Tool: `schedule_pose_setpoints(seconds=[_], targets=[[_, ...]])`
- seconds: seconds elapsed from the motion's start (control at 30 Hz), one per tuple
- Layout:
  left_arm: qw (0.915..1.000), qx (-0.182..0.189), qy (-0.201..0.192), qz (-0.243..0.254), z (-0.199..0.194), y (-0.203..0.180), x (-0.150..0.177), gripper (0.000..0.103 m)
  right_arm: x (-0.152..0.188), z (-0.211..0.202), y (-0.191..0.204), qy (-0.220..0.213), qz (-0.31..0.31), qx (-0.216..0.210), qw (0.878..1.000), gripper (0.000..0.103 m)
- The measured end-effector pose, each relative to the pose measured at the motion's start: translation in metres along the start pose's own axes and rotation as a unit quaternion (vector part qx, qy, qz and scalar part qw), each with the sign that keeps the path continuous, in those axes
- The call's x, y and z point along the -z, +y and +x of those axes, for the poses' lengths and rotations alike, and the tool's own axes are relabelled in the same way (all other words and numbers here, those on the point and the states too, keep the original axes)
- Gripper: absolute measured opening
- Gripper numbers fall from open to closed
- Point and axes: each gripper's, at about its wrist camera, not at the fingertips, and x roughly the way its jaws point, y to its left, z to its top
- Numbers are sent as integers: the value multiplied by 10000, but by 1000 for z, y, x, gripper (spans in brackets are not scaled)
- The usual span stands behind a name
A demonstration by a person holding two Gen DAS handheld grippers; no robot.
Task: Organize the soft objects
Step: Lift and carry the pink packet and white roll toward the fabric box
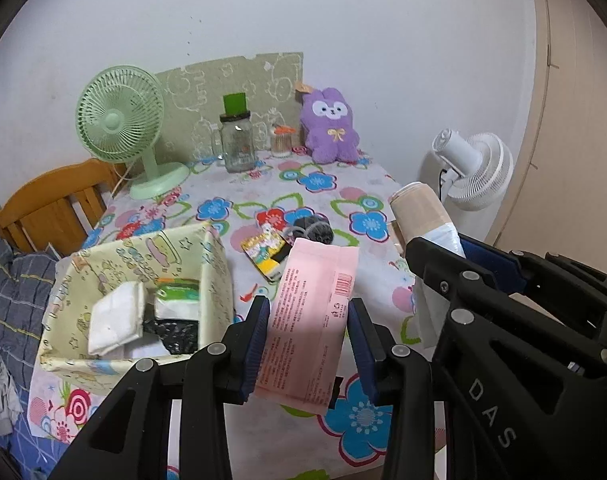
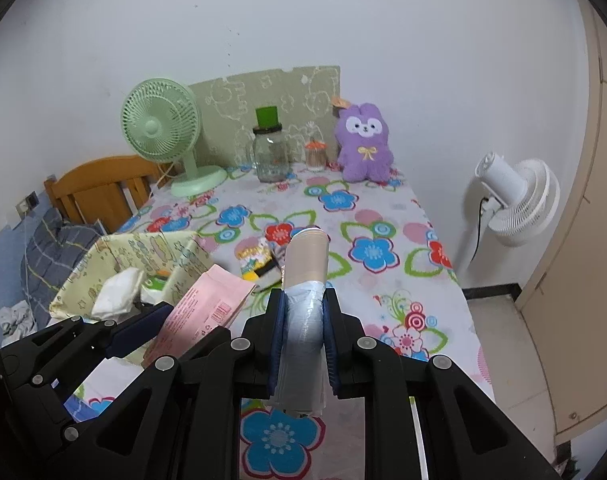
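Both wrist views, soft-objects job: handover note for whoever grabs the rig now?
Left gripper: shut on the flat pink printed packet, held beside the box.
Right gripper: shut on the rolled beige and pale-blue plastic bundle, above the table.
Pale-yellow cartoon-print fabric box, near left: already holds a white folded pad, a green-and-white pack, something black.
On the floral tablecloth: a yellow printed packet, a dark grey bundle.
Left: probably box both held items, then those two.

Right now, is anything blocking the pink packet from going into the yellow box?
Nothing visible blocks it. The left gripper holds the pink packet just right of the yellow box, whose top is open. Only its right wall stands between them.
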Motion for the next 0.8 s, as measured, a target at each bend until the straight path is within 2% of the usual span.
schedule_pose_setpoints(seconds=[0.4,0.8], targets=[[9997,-114,-172,-105,-12,28,-12,40,-17,-5,26,-117,-124,-120,9998,21],[9992,-263,-217,-206,-10,61,-19,41,-31,12,58,-77,-175,-293,9994,21]])
